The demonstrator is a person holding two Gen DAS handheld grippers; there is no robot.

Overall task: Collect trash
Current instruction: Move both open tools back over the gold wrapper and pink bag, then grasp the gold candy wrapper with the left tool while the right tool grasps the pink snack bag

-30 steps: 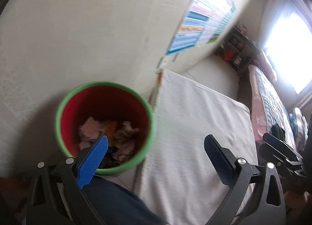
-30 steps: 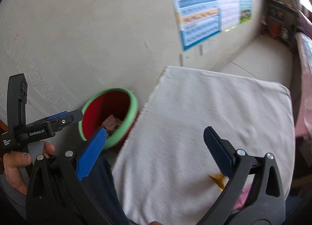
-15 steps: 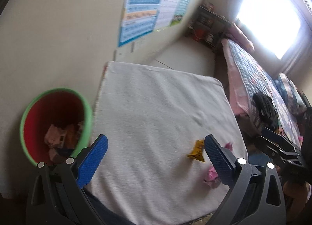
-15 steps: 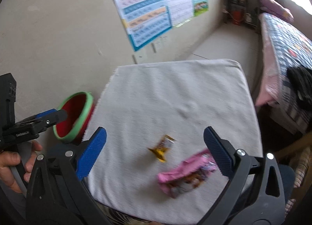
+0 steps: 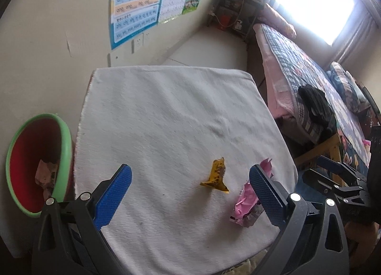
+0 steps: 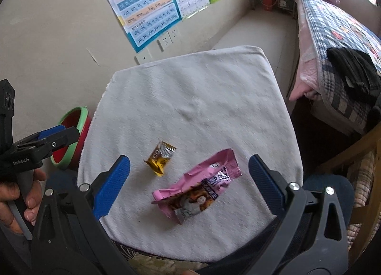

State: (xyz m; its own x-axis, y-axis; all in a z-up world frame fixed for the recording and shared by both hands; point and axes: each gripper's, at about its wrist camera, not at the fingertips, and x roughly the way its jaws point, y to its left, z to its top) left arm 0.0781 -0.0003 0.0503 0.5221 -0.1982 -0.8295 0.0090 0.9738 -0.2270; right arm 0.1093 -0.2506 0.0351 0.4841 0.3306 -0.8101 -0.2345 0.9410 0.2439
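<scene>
A small yellow wrapper (image 5: 215,177) (image 6: 160,157) and a pink snack bag (image 6: 196,189) (image 5: 247,203) lie on the white-towelled table (image 5: 166,120) (image 6: 190,98), near its front edge. A red bin with a green rim (image 5: 38,163) (image 6: 71,138) stands on the floor at the table's left and holds crumpled wrappers. My left gripper (image 5: 189,194) is open above the table's front, the yellow wrapper between its fingers' lines. My right gripper (image 6: 188,184) is open too, hovering over the pink bag. The left gripper (image 6: 47,141) shows at the right view's left, held by a hand (image 6: 21,194).
Wall posters (image 6: 147,8) hang behind the table. A bed with a checked quilt (image 6: 338,43) and dark clothing lies to the right. A wooden frame (image 6: 364,179) stands at the right edge. A dark shelf (image 5: 235,15) is in the far corner.
Both views have swung right from the bin to the table's front. The yellow wrapper and pink bag have come between the fingers. Both grippers stay open.
</scene>
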